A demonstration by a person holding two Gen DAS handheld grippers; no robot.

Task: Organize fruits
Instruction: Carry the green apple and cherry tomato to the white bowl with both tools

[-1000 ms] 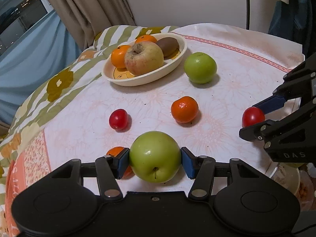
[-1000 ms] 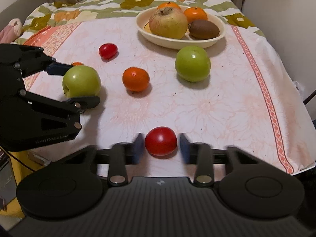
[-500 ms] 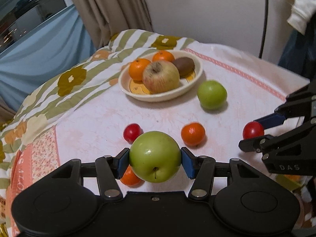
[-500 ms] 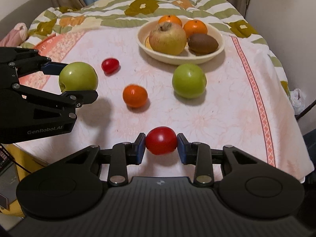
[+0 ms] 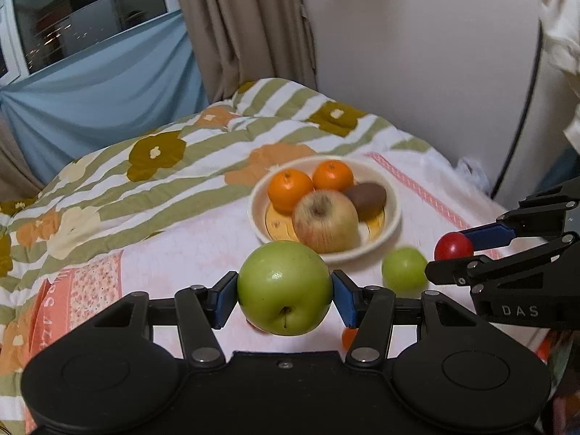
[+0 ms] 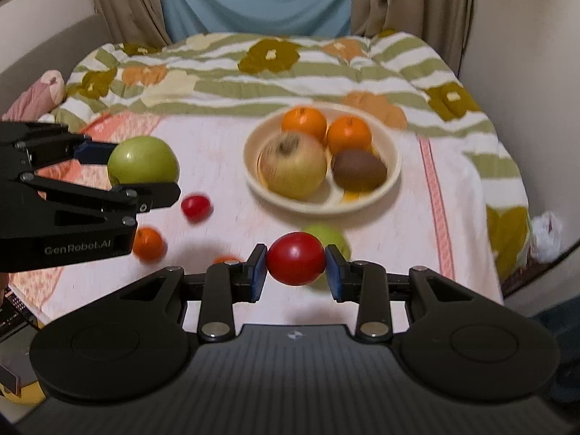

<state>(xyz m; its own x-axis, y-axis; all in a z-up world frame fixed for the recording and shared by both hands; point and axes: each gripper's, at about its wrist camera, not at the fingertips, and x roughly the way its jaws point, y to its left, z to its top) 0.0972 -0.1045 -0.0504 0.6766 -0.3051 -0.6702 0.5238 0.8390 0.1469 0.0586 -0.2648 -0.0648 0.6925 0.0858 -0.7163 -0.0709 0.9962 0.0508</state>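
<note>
a: my left hand-held gripper [image 5: 285, 295] clamps the green apple [image 5: 285, 287] at lower centre; the right hand-held gripper [image 6: 295, 267] pinches the red fruit [image 6: 295, 258].

b: bowl [image 5: 393, 226] looks crowded. i'd lower each into a gap, then release gently.

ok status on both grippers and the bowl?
Left gripper shut on green apple. Right gripper shut on red tomato. Both airborne, short of bowl, already crowded.
</note>
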